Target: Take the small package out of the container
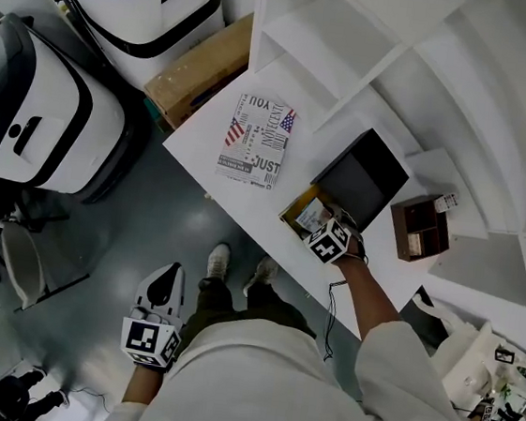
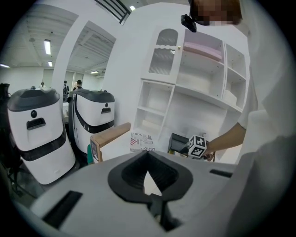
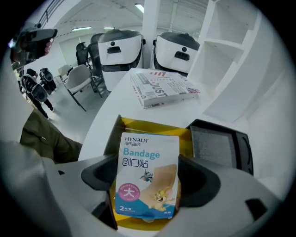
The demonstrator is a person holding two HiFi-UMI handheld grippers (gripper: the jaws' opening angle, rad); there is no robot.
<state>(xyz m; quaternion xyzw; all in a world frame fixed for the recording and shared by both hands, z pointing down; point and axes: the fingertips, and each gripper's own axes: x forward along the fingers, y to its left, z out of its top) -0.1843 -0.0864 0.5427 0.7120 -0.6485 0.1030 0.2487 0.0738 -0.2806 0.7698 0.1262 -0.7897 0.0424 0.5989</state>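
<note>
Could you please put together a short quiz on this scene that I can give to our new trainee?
1. Multiple choice: what stands between the jaws of the right gripper? A, a pen; B, the bandage package; C, nothing.
2. True or false: the left gripper is also reaching into the container.
3. Fill in the blank: the inner walls of the open container are ____ in colour.

Key: 1, B. 2, false: it is held well away from the container, with its jaws together on nothing. 3, yellow.
</note>
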